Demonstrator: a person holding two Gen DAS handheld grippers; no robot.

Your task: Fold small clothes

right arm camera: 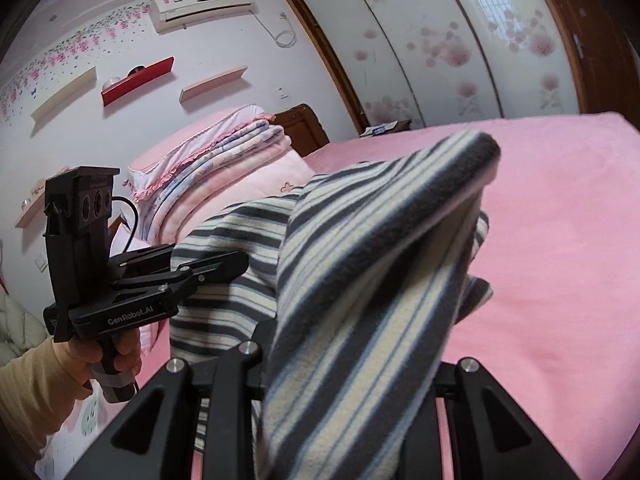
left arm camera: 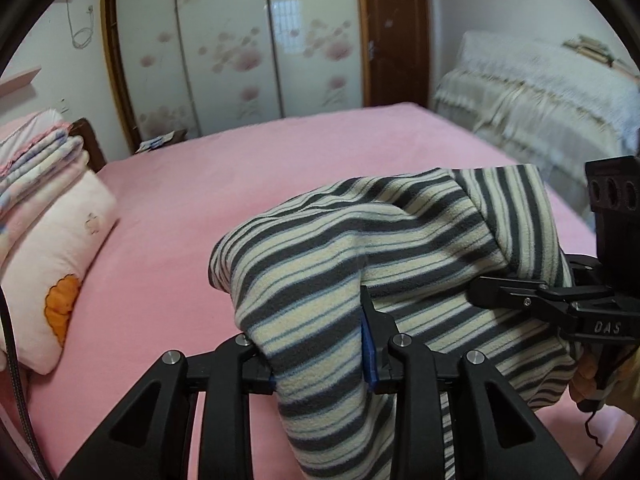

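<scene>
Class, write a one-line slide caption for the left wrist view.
Both grippers, left and right, hold a striped garment above a pink bed.

The garment [left arm camera: 360,248] was a soft fleece piece striped in dark grey, cream and thin pale blue. It hung bunched and draped above the pink bed [left arm camera: 224,176], lifted clear of the cover where it showed, with one fold humped up over the bed's middle and a long tail drooping toward the bed's near edge. Its fabric was creased and doubled over itself, not spread flat.
</scene>
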